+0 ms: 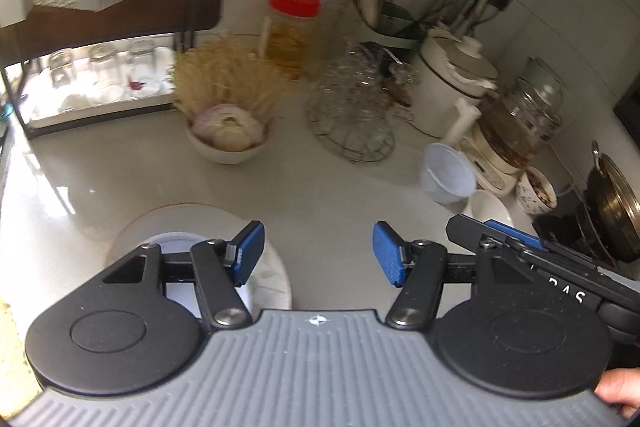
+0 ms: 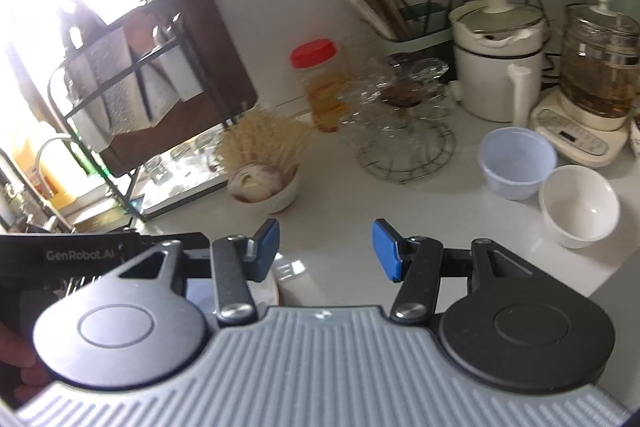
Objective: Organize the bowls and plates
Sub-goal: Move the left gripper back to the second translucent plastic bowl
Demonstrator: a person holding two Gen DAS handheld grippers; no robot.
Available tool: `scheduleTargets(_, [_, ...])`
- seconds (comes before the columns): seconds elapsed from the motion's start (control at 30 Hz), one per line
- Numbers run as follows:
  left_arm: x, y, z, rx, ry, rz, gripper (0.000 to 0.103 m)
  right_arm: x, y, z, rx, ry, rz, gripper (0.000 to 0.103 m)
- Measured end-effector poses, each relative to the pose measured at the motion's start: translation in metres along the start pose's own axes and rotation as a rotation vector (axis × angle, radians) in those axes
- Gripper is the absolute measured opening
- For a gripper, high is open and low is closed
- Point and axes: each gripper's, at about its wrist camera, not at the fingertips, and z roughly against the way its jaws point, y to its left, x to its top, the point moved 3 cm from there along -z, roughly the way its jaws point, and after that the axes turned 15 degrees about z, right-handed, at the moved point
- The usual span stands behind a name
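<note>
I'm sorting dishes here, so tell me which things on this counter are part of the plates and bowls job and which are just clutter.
Job:
white plate
translucent plastic bowl
white bowl
bowl of garlic

Just lying about:
red-lidded jar
glass cups on a wire stand
white cooker
glass kettle
chopstick holder

On the table (image 2: 320, 195), the plastic cup (image 2: 516, 163) sits just left of the bowl (image 2: 578, 205), w/ the cooker (image 2: 498, 67) behind them, the glass rack (image 2: 404, 131) to their left & the onion bowl (image 2: 266, 183) further left.
</note>
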Motion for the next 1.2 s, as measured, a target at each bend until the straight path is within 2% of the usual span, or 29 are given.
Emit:
scheduleTargets(0.7, [-0.024,-0.084,-0.043,-0.121,0.121,-0.189,0.066,-0.027,-0.069,0.038,-0.201,-0.032,-0.132,0.055])
scheduleTargets(0.83, [-0.029,-0.099,-0.057,-0.147,0.164,-0.224,0.066,-0.032,-0.083,0.043,-0.230,-0.032,-0.156,0.055])
scheduleTargets(1.2, [-0.033,-0.124,-0.090,-0.160,0.206,-0.241,0.066,-0.046,-0.116,0.044,-0.284,-0.009,-0.222,0.055])
